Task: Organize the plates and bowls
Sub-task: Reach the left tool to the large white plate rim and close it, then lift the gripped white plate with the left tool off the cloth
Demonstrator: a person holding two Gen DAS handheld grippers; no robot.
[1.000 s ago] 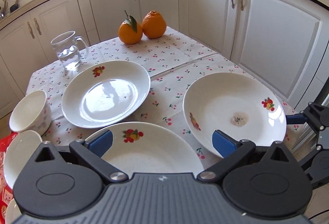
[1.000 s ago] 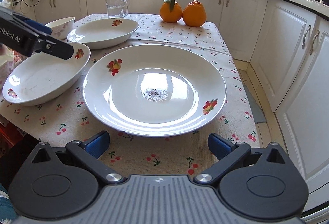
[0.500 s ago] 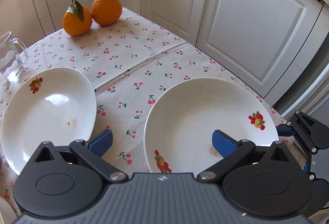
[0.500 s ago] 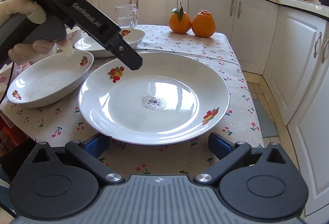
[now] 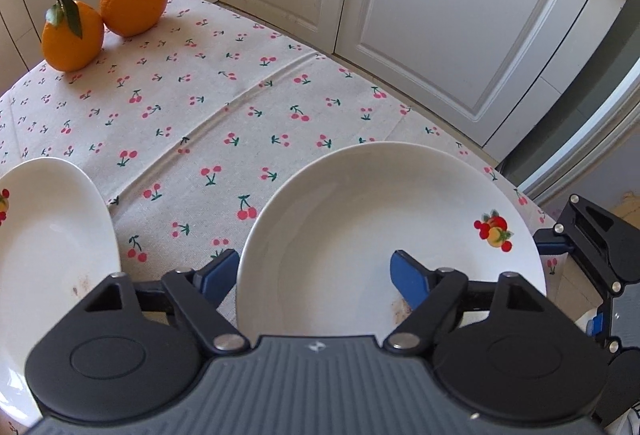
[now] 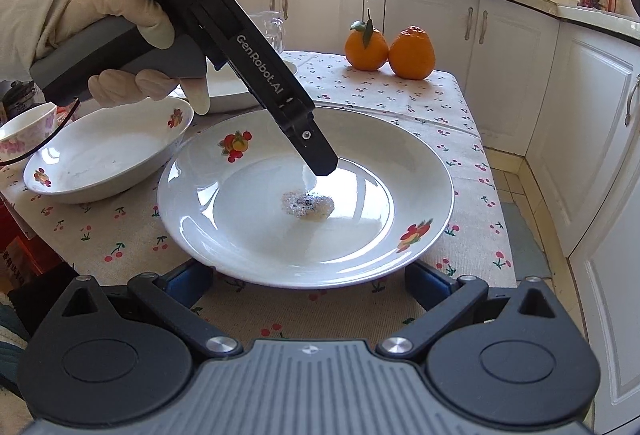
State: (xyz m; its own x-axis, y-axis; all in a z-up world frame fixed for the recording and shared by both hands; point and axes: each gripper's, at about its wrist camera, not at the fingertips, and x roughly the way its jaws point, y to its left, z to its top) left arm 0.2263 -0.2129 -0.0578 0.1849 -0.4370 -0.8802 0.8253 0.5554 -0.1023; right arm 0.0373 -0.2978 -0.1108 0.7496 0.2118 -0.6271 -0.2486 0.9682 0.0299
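Observation:
A large white plate point(image 6: 360, 171) with fruit prints lies on the cherry tablecloth; it also shows in the left wrist view point(image 5: 360, 219). My left gripper point(image 5: 316, 273) is open and straddles the plate's left rim, one finger inside, one outside. In the right wrist view the left gripper point(image 6: 322, 165) reaches down over the plate's middle. My right gripper point(image 6: 308, 281) is open at the plate's near edge, its blue fingers low on either side under the rim. A deeper white plate point(image 6: 108, 159) lies to the left; it also shows in the left wrist view point(image 5: 48, 235).
Two oranges point(image 6: 390, 45) sit at the table's far edge. A small bowl point(image 6: 24, 133) stands far left, another plate point(image 6: 228, 91) and a glass mug point(image 6: 276, 31) behind the left gripper. White cabinets point(image 6: 592, 139) stand close on the right.
My left gripper has swung right and come down onto the large plate's rim. My right gripper has moved in close to the plate's near edge.

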